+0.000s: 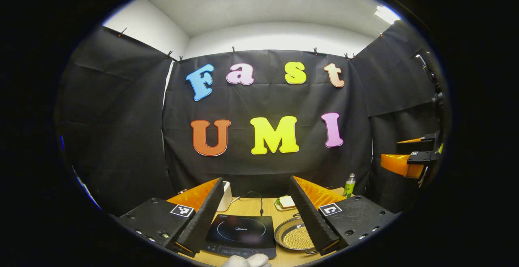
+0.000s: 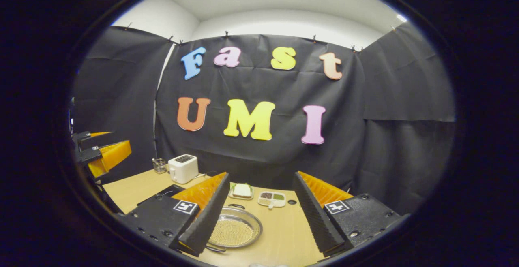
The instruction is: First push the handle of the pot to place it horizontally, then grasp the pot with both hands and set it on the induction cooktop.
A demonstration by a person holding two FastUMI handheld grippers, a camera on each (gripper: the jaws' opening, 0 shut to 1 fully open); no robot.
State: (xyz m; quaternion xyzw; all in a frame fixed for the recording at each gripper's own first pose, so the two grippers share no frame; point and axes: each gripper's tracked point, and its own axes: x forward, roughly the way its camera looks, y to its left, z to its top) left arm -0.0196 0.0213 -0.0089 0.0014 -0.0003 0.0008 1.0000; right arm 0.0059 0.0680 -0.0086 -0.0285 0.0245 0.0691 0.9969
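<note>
We hold both tongs high above the pale wooden desk (image 2: 284,234), spread wide and gripping nothing, which we judge is a ready stance before anything is touched.

On the desk, the flat black glass induction cooktop (image 1: 241,234) sits at the near left, with its cable running to the far edge; that leaves bare desk to its right, where the shallow round metal pot (image 2: 235,229) lies just beside it. The pot has a perforated inner floor and small loop handles (image 2: 236,206) at its far and near rims, so by our reading the handle line runs near-to-far and the push to turn it horizontal is not yet done.

In the left gripper view the left tongs (image 1: 255,218) frame the cooktop, with the pot partly behind their right finger. In the right gripper view the right tongs (image 2: 259,218) frame the pot's right rim, the pot lying low and left behind their left finger.

Farther off stand a white toaster (image 2: 183,168), a plate with a slice of bread (image 2: 242,191) and a small divided dish (image 2: 272,198).
</note>
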